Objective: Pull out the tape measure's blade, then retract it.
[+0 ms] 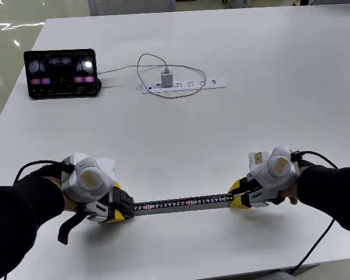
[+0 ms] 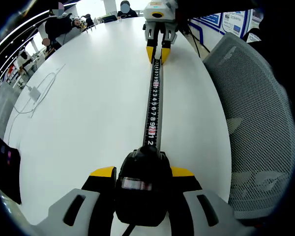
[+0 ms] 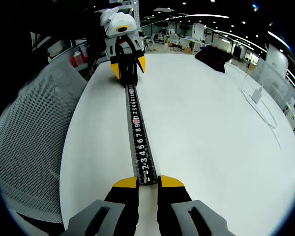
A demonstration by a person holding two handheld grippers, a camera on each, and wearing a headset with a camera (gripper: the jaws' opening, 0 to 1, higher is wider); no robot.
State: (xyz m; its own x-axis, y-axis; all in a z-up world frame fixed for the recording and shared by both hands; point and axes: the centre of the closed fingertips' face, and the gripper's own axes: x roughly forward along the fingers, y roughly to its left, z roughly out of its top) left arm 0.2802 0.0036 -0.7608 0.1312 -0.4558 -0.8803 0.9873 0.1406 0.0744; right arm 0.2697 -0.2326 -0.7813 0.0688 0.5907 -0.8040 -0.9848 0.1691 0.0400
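Blade (image 1: 184, 203) lies flat on the near part of the table (image 1: 221, 128), numerals up, long axis running 9 to 3 o'clock in the head view. At the 9 o'clock end the left gripper (image 2: 142, 172) has its jaws clamped on either side of the black case (image 2: 140, 191). In the left gripper view the blade leaves the case mouth straight toward 12 o'clock. At the 3 o'clock end the right gripper (image 3: 147, 183) has its jaws narrow, closed on the blade's free end. From there the case lies at 12 o'clock, a shade toward 11. The blade runs straight between the two, with no kink seen.

Judgement: pull-out looks well along. Retraction calls for the right gripper to travel along that same axis toward the case, in line so the blade feeds squarely.

Farther off, a power strip (image 1: 184, 85) at 12 o'clock and a tablet (image 1: 61, 73) at 10 o'clock are well apart from the work.
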